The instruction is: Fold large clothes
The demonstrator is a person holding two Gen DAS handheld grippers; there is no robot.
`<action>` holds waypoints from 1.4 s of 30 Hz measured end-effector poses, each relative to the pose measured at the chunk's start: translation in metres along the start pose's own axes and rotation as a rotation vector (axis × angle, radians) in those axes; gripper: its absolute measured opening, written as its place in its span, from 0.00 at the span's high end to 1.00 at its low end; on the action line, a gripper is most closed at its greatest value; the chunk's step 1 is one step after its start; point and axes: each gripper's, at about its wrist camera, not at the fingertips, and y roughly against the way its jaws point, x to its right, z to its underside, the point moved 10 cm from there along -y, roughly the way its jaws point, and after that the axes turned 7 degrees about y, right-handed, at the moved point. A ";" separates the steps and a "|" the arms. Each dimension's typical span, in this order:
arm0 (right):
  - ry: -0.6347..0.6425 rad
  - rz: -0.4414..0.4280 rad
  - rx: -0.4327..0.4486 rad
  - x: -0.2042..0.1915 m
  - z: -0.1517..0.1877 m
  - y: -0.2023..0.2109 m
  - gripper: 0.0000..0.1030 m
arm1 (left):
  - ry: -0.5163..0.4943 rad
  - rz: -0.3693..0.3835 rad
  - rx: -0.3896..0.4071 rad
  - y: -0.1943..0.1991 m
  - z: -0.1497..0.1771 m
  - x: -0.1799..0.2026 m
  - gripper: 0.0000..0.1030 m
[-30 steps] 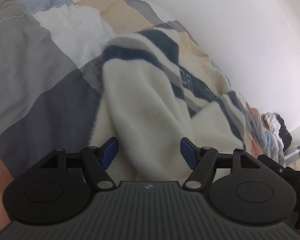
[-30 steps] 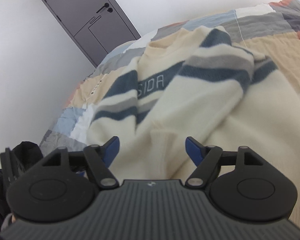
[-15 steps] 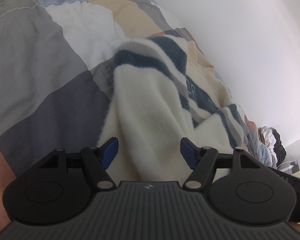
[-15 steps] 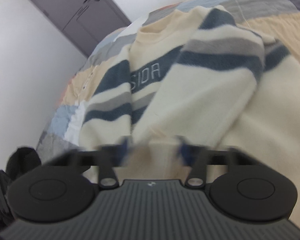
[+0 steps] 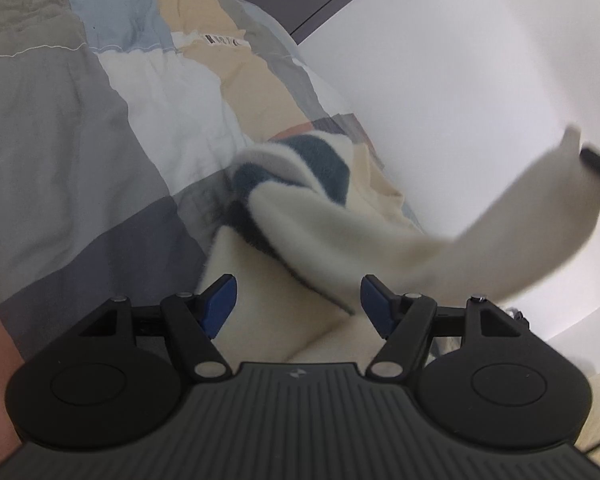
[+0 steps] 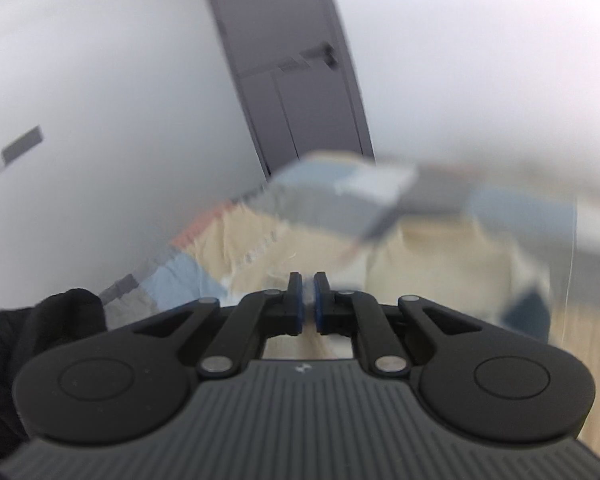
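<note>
Our right gripper [image 6: 308, 300] has risen, pinching the sweater's [image 5: 320, 216] sleeve [image 5: 532, 216] and lifting it off the quilt [image 5: 80, 128]; our left gripper [image 5: 296, 300] hovers wide over the near hem.

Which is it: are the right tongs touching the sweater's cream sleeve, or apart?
Touching. The left wrist view shows the sleeve lifted off the quilt and stretched up to the right tongs, its cuff caught at their tip.
</note>
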 end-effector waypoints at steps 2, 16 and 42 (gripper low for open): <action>0.073 0.014 0.048 -0.011 -0.034 -0.005 0.92 | -0.002 0.005 0.004 -0.001 -0.001 0.001 0.29; 0.293 0.036 -0.042 0.003 0.071 0.036 0.92 | -0.029 -0.036 -0.031 -0.009 0.007 -0.003 0.29; -0.513 -0.003 -0.262 0.072 0.244 0.081 0.32 | -0.108 -0.085 -0.107 -0.014 0.038 0.002 0.29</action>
